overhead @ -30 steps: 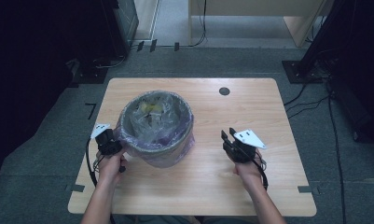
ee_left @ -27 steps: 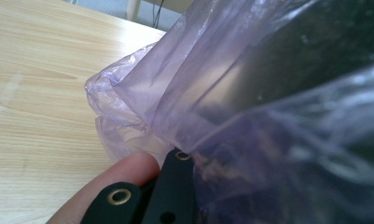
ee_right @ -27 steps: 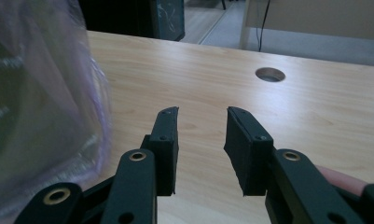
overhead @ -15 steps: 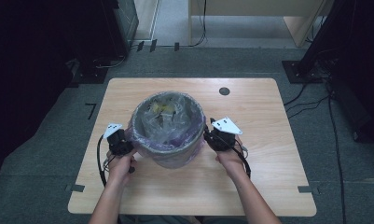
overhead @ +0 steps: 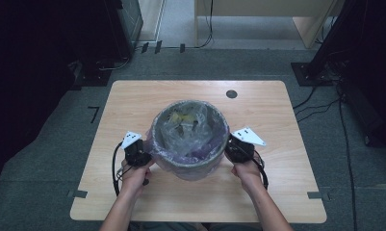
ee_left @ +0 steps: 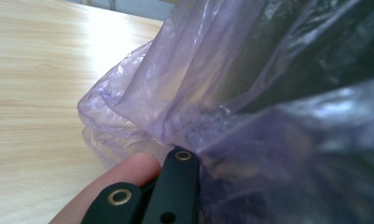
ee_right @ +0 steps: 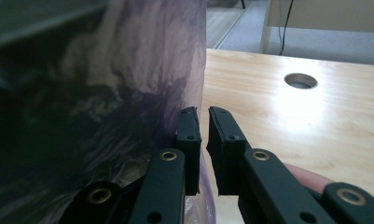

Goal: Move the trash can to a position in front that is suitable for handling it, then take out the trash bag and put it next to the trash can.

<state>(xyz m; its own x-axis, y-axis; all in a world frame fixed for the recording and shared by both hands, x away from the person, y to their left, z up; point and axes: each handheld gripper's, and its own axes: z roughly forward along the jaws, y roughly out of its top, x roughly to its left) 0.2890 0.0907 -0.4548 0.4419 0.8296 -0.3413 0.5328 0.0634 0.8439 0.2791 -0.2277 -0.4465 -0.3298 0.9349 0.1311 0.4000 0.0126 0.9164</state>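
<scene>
A grey bin lined with a purple plastic bag stands in the middle of the wooden table, with crumpled scraps inside. My left gripper is at the bin's left side. In the left gripper view, my left gripper is shut on a gathered fold of the bag. My right gripper is against the bin's right side. In the right gripper view, my right gripper has just been closing. A thin slit still shows between its pads, and the bag's film hangs at the left pad.
A round cable hole sits in the table at the back right, also visible as the cable hole in the right gripper view. Dark equipment and cables lie on the floor around the table. Bare wood stretches to both sides of the bin.
The bin has slid right, from the table's left half to its middle, with my left gripper on it. My right gripper came in from the right to the bin's side and its jaws narrowed.
</scene>
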